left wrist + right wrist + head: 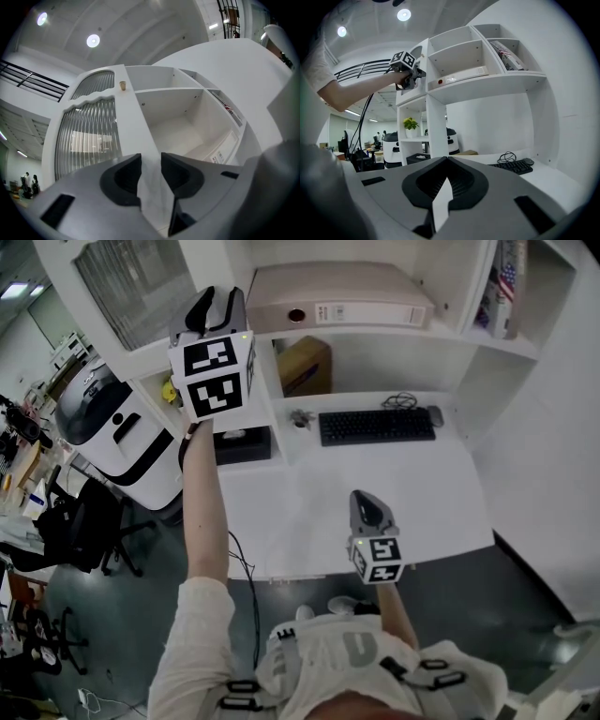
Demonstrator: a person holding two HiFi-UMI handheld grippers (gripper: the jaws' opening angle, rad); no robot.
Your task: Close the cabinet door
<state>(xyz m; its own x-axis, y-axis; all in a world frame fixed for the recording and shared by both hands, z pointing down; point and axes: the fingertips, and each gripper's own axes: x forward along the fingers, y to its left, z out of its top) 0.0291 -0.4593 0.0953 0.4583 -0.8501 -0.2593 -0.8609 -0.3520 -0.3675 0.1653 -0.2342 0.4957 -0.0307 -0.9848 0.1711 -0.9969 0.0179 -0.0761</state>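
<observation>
Left tongs (150, 161) are raised closest to the head camera, at the top left corner of the shelf unit (269, 390). Their two jaws stand about halfway apart, closed on the white edge of the one cabinet door (89, 136), which fills the gap from pad to pad. That door has a ribbed glass pane and hangs open, swung out to the left of the shelf unit's upper left compartment. One small brass knob (123, 85) sits on its white frame.

Far left of the shelf unit stands one black office chair (89, 521). Between the chair and the shelf unit the right gripper view shows two white machines (391, 149) with dark tops. One potted plant (410, 123) sits on a low shelf at the unit's left side. One black box (242, 442) rests at the foot of the unit's left upright, and one cardboard box (305, 364) sits just right of that upright, under the shelf. On that shelf one beige binder (337, 301) lies flat.

Below the shelf unit runs the white counter (375, 493). It carries one black keyboard (375, 425), with one mouse (434, 415) just beside the keyboard's right end. Books (502, 282) lean in the unit's upper right compartment, too crowded to count.

Right tongs (447, 161) are held low over the counter's front edge, well below the shelf unit. Their jaws are pressed together with nothing between them.
</observation>
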